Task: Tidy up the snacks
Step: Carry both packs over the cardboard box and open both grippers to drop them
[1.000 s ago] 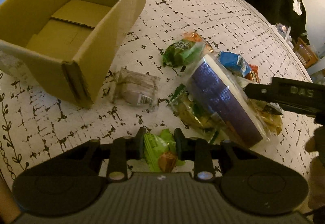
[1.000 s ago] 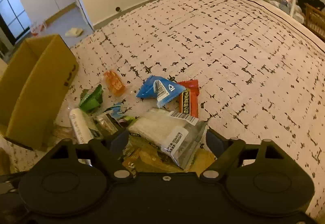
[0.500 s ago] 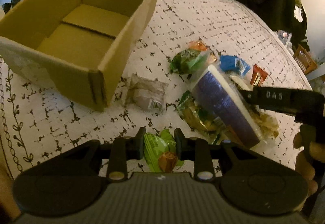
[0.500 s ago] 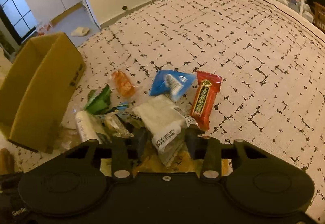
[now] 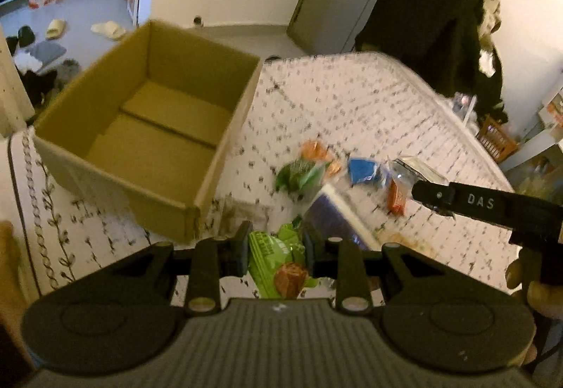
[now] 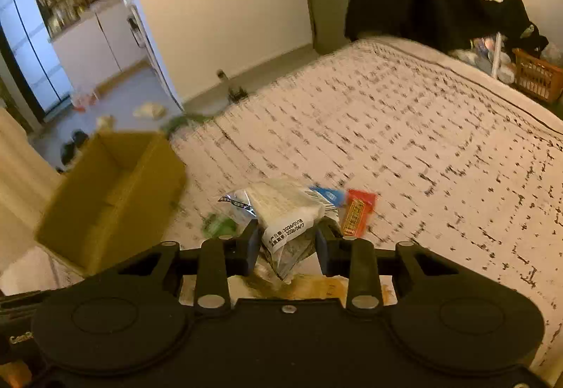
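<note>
My left gripper (image 5: 274,243) is shut on a green snack packet (image 5: 272,259) and holds it above the bed, just right of the open, empty cardboard box (image 5: 155,127). My right gripper (image 6: 286,243) is shut on a clear packet of white snack (image 6: 281,208), lifted off the pile; it shows at the right of the left wrist view (image 5: 432,192). On the patterned bedspread (image 6: 404,141) lie a green packet (image 5: 299,175), an orange one (image 5: 315,150), a blue one (image 5: 362,170), a red-orange bar (image 6: 357,217) and a purple-and-white pack (image 5: 330,219).
The box also shows at the left of the right wrist view (image 6: 112,191). Dark clothes (image 5: 432,22) hang beyond the bed. An orange basket (image 6: 535,78) stands past the bed's far right edge. Slippers (image 5: 105,27) lie on the floor behind the box.
My right gripper closed on the clear white packet and lifted it off the pile. My left gripper rose and pulled back with the green packet, so the box interior is in fuller view.
</note>
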Demonstrator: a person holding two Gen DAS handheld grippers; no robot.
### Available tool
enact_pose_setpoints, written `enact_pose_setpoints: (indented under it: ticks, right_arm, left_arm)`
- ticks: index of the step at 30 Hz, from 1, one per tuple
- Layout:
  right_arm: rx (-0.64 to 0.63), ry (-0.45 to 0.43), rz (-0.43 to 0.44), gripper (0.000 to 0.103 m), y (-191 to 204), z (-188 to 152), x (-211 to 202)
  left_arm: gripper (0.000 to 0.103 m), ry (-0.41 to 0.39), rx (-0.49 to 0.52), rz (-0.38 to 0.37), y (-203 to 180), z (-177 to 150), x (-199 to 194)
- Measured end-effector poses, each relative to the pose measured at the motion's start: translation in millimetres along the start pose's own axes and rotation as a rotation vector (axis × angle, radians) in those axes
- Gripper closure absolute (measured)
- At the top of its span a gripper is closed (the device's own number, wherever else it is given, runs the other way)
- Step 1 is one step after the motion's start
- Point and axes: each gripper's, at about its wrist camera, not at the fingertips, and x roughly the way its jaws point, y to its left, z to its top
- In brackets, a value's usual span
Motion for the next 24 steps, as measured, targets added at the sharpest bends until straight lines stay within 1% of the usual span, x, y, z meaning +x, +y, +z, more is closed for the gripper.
enact_pose_setpoints:
  ticks: [4,9,14,16,19,24]
  right_arm:
    - [-0.014,-0.045,0.046,0.071,21.4,3.9,-12.2]
    - [-0.052,-0.096,0.083,0.071,50.9,9.2,-29.9]
    - [-0.084,-0.142,0.113,0.071,72.3,13.2,-43.4]
    - [-0.064,-0.158,0.129,0.071,76.7,13.3,-46.7]
    - [-0.023,-0.170,0.158,0.071,83.8,12.3,-44.0]
    - [-0.025,-0.166,0.208,0.071,101.6,12.2,-34.0]
  left_arm:
    - [0.075,-0.062,0.018,-0.013,0.0,8.9,-23.6]
    - [0.075,-0.131,0.033,-0.021,7.0,22.4,-51.7]
    - [0.075,-0.202,0.015,-0.011,21.0,37.4,-74.8]
    - [0.075,-0.228,0.006,-0.006,27.0,41.5,-82.7]
    - [0.075,-0.249,-0.015,0.003,38.5,46.3,-92.0]
    - [0.075,-0.276,-0.041,0.022,54.8,55.6,-103.2]
